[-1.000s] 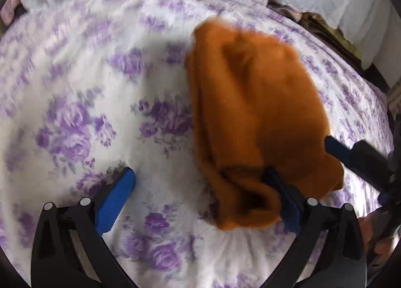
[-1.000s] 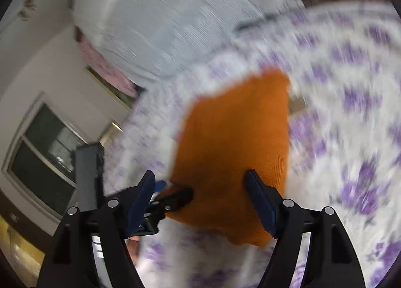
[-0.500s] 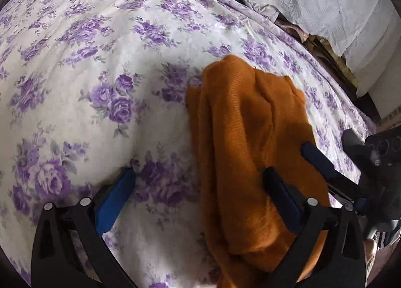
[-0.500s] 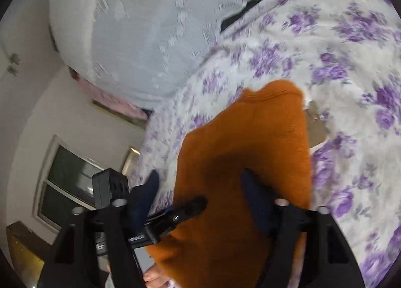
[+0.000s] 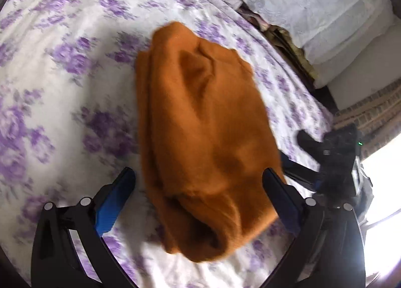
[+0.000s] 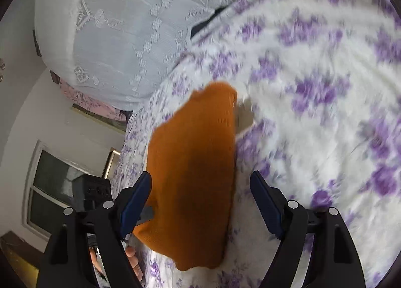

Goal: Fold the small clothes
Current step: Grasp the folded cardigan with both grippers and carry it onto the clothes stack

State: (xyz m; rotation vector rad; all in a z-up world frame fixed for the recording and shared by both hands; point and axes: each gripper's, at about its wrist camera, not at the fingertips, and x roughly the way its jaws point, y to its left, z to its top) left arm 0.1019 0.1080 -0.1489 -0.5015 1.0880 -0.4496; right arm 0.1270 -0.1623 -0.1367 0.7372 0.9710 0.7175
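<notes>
On a bed (image 5: 62,117) covered by a white sheet with purple flowers, a folded orange knit garment (image 5: 205,132) lies bunched. Nearest the viewer, the left hand-held gripper (image 5: 198,182) stands wide open, its blue pads either side of the garment's near end, not pressing it. The right hand-held gripper (image 6: 200,187) is opening, the cloth lying between its jaws, unpinched. A hand (image 6: 132,260) shows beneath it. Farther back sits a pale lace-covered pillow (image 6: 120,34).

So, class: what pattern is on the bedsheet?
Purple flowers on white, on the bedsheet; clearest in the left wrist view.
</notes>
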